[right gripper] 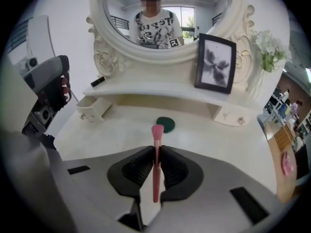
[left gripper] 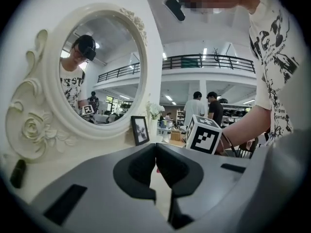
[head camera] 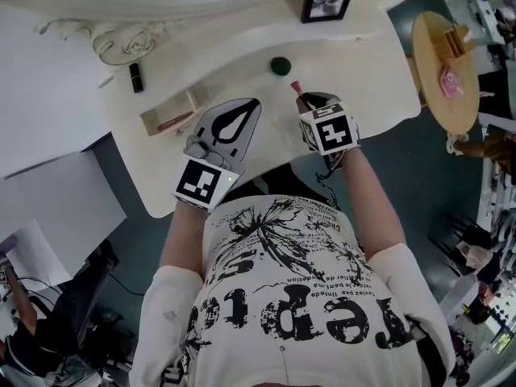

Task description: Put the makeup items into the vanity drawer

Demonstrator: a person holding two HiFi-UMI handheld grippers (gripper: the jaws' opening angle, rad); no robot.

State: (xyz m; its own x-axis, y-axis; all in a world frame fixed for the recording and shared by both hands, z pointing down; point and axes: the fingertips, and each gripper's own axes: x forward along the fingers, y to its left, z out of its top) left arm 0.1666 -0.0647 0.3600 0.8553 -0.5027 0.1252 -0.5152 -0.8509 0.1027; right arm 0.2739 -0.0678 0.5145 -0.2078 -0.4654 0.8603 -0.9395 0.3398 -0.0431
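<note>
The slim pink makeup brush (right gripper: 156,164) is pinched between the jaws of the right hand-held gripper (right gripper: 156,152). Its soft pink head sticks out past the jaw tips toward the mirror, and its handle runs back between the pads. We see it above the front middle of the white vanity table (head camera: 363,79), near a dark green round compact (right gripper: 165,124) that lies flat on the top, apart from the brush.

To the left, the small white drawer (right gripper: 91,109) stands pulled out, with something pinkish lying in it that we cannot make out. On the shelf above it lies a black lipstick tube (right gripper: 97,81).

The left hand-held gripper (left gripper: 155,145) is held beside the right one, over the table's front edge, its jaws pressed together with nothing between them.

Behind stand the ornate white oval mirror (right gripper: 160,18), a black-framed picture (right gripper: 215,63) and a bunch of white flowers (right gripper: 269,47).
</note>
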